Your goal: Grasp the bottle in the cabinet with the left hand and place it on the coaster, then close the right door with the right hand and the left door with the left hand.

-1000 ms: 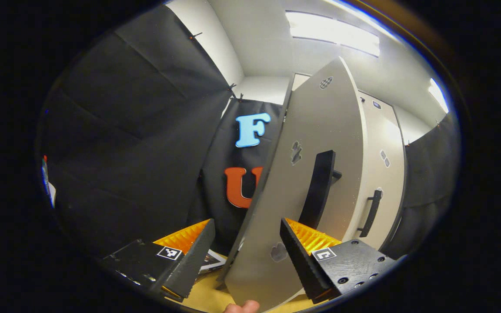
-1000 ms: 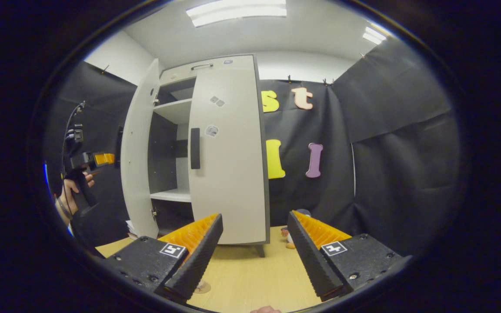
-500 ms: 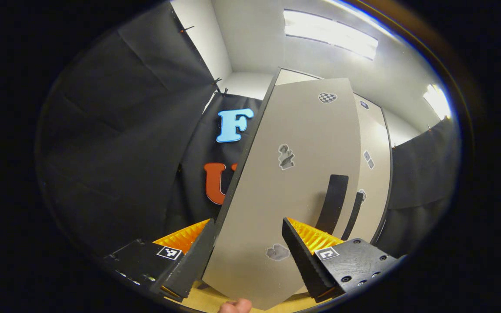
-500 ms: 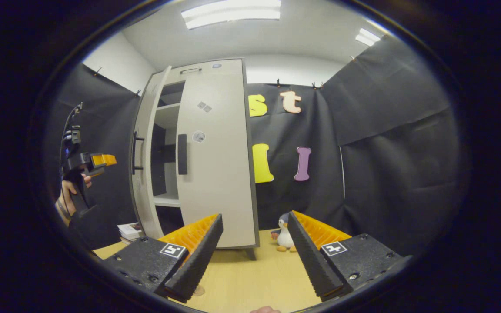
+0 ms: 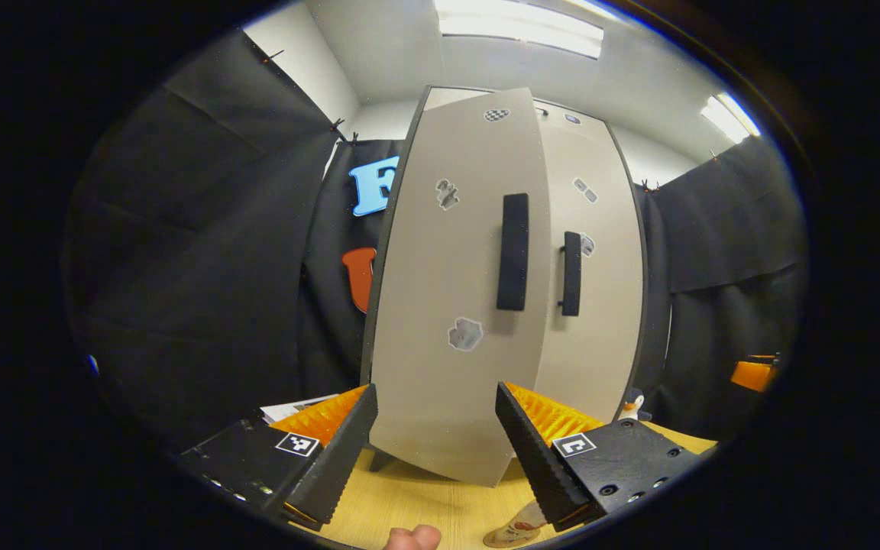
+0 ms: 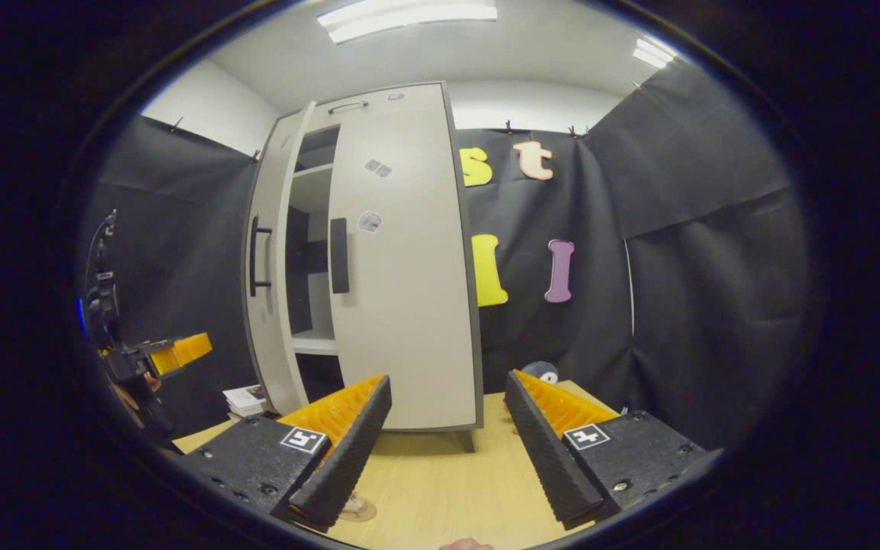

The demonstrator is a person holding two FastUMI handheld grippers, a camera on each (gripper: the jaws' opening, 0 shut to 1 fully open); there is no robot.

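hidden: the bottle [image 5: 515, 528] is cut off at the bottom edge of the left gripper view, just its lower part showing beside your left gripper's finger; can't tell if a coaster is under it. a round disc [image 6: 357, 507] on the tabletop [image 6: 440, 489] in the right gripper view is half covered by the right gripper's finger, too small to tell what it is.
cabinet: the cabinet [image 6: 409, 107] stands on the tabletop, inside mostly covered; a strip of shelves shows through the gap in the right gripper view.
doors: two. right door [image 6: 402, 267] flat shut. left door [image 5: 448, 290] ajar, its free edge standing out in front of the right door.
handles: two dark bars, one per door: left handle [image 5: 512, 252], right handle [image 5: 571, 273].
your left gripper [image 5: 434, 428]: fingers spread apart, nothing between them, bottom of the left door just ahead. also seen far left in the right gripper view.
your right gripper [image 6: 448, 428]: fingers spread apart, holding nothing, well back from the cabinet.
room: bare tabletop between right gripper and cabinet.
other: one plush toy [image 6: 541, 372] partly behind a right finger; booklets [image 6: 245, 399] by the cabinet's left foot.
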